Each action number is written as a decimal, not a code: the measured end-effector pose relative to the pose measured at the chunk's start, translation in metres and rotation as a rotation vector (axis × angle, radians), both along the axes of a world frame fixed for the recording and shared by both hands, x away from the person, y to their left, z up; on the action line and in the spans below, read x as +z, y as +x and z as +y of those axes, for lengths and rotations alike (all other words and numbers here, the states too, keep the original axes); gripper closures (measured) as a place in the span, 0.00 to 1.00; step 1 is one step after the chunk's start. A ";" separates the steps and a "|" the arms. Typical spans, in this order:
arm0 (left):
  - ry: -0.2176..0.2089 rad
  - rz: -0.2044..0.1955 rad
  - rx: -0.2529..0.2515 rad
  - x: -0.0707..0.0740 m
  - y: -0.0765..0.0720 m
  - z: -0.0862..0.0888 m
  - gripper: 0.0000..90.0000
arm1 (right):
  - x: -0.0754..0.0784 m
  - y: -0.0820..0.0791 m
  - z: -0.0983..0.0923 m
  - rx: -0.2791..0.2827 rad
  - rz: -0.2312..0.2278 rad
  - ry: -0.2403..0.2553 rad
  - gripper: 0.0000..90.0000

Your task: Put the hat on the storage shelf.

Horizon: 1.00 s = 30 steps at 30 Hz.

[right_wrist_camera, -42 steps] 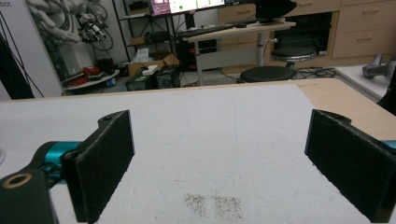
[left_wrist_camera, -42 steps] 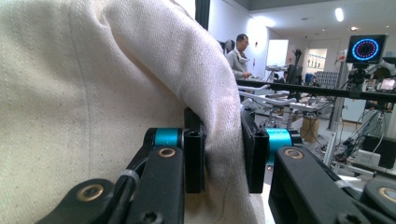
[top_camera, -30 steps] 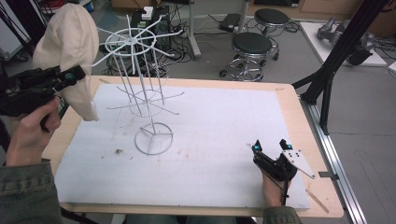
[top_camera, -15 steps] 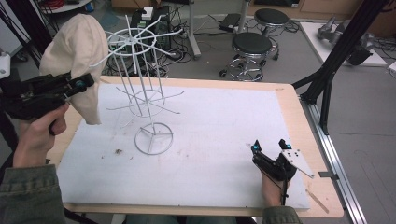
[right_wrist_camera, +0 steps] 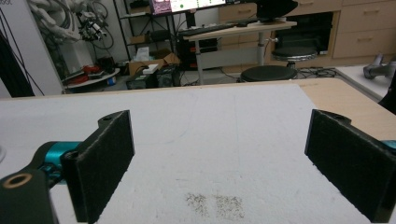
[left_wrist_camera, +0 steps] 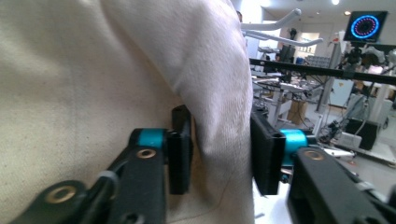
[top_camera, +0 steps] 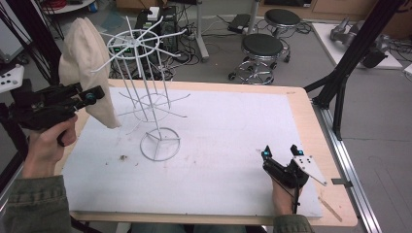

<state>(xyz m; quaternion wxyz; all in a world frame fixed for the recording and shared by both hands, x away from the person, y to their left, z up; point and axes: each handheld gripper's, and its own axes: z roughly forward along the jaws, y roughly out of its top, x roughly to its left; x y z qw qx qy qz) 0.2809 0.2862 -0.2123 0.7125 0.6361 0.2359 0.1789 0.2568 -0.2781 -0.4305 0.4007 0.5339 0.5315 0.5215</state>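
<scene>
High view: my left gripper [top_camera: 90,95] sits at the table's left edge, level, jaws pointing right into the cream cloth bag [top_camera: 85,63]. The bag hangs on a left-hand arm of the white wire rack [top_camera: 145,87], its lower end draped in front of my jaw tips. The rack stands on its ring base on the white foam mat [top_camera: 218,145], left of centre. Versus 1 second ago, the bag has come down and sits closer in against the rack, and my left hand [top_camera: 46,145] is a little lower. My right gripper [top_camera: 282,154] rests at the mat's near right corner, same spot as before, well apart from the rack.

Left gripper view: a fold of the bag [left_wrist_camera: 140,70] runs down between my 2 pads. My left jaws have just been opening; there is now a gap beside the left pad [left_wrist_camera: 180,161], and the cloth hangs loose, brushing the right one at most. Not clamped.

Right gripper view: my right jaws stand wide, nothing between them, bare mat [right_wrist_camera: 224,140] below, with a small patch of dark specks [right_wrist_camera: 215,203] just ahead.
</scene>
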 end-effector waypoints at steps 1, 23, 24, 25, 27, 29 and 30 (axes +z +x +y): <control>-0.006 0.003 0.006 0.000 0.000 0.000 0.65 | 0.000 0.000 0.000 0.003 0.001 -0.002 0.08; -0.086 -0.045 0.144 -0.009 -0.011 0.015 0.36 | 0.000 0.000 0.000 0.006 0.006 -0.004 0.08; -0.087 -0.051 0.152 -0.010 -0.013 0.016 0.36 | 0.000 0.000 0.001 0.006 0.007 0.000 0.08; -0.087 -0.055 0.159 -0.010 -0.015 0.016 0.36 | 0.000 0.000 0.001 0.006 0.008 0.000 0.08; -0.089 -0.060 0.165 -0.011 -0.017 0.017 0.36 | 0.000 0.000 0.001 0.006 0.005 -0.004 0.08; -0.086 -0.062 0.173 -0.013 -0.019 0.018 0.35 | 0.000 0.000 0.001 0.006 0.005 -0.006 0.08; -0.088 -0.064 0.175 -0.013 -0.020 0.019 0.35 | 0.000 0.000 0.001 0.006 0.003 -0.004 0.08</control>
